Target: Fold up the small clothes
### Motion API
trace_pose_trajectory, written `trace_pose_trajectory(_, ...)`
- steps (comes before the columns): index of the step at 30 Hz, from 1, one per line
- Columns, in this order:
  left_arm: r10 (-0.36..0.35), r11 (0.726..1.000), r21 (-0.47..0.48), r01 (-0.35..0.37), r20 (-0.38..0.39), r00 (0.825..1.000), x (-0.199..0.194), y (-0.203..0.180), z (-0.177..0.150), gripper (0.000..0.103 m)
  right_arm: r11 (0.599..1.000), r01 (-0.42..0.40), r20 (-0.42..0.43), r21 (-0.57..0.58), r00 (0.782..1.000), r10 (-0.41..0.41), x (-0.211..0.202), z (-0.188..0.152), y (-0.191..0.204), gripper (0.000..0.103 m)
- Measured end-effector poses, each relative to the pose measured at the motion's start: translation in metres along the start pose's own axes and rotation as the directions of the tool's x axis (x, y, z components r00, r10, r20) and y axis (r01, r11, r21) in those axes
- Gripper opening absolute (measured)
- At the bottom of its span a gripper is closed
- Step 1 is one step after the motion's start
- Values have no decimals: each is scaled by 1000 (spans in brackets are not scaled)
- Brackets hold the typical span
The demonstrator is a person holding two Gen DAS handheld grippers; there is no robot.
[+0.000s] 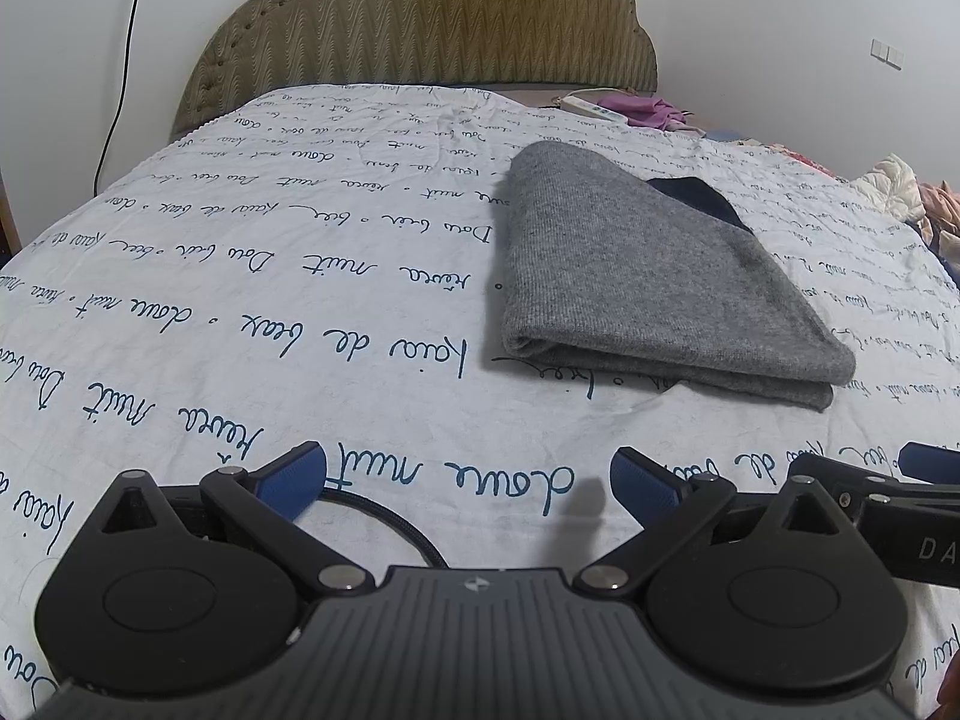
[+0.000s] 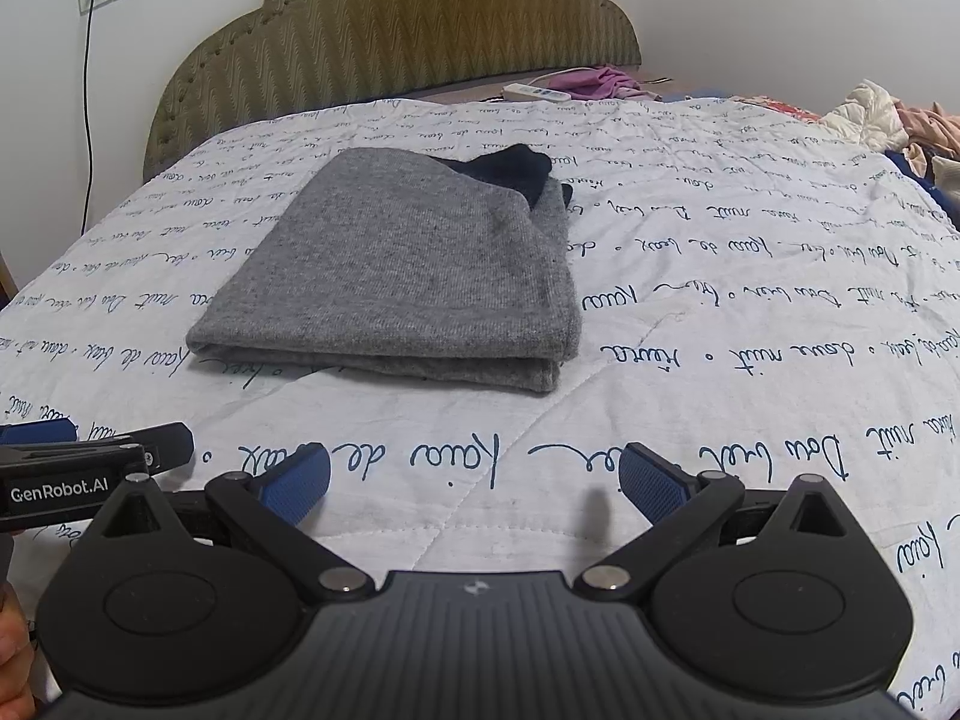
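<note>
**Both grippers wide and empty, folded grey garment on the bed**

The left gripper (image 1: pixel 468 477) has its blue-padded fingers (image 1: pixel 294 480) spread wide, with nothing between them; it sits low over the quilt (image 1: pixel 240 300), though contact cannot be judged. The right gripper (image 2: pixel 474 480) is spread just as wide and holds nothing. The two are side by side, each showing at the edge of the other's view.

The grey garment (image 2: pixel 408 270) lies ahead of both, apart from them, folded into a flat stack with doubled layers along its near edge. A dark piece (image 2: pixel 510 171) pokes out at its far right corner. The headboard (image 2: pixel 390 30) rises behind.
</note>
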State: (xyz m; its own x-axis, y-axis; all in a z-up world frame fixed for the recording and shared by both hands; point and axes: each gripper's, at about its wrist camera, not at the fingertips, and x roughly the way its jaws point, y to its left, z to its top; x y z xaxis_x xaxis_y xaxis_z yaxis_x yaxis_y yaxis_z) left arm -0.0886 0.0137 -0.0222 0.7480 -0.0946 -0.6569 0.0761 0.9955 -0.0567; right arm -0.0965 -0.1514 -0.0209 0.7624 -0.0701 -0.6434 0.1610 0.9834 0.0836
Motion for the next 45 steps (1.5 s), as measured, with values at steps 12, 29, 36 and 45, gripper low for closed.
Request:
trace_pose_trajectory(12, 0, 1000, -1, 0, -1, 1000, 0, 0, 0, 102, 1000, 1, -1, -3, 1000, -1, 0, 0, 0, 103)
trace_pose_trajectory(29, 1, 1000, 1, -1, -3, 1000, 0, 1, -1, 102, 1000, -3, -4, -4, 1000, 3, 0, -1, -2, 103)
trace_pose_trajectory(36, -6, 1000, -7, 6, -6, 1000, 0, 1, -3, 102, 1000, -2, -4, -4, 1000, 2, 0, -1, -2, 103)
trace_pose_trajectory(45, -14, 1000, -2, 14, -7, 1000, -1, -3, -2, 102, 1000, -11, -8, -9, 1000, 11, 2, -2, -2, 103)
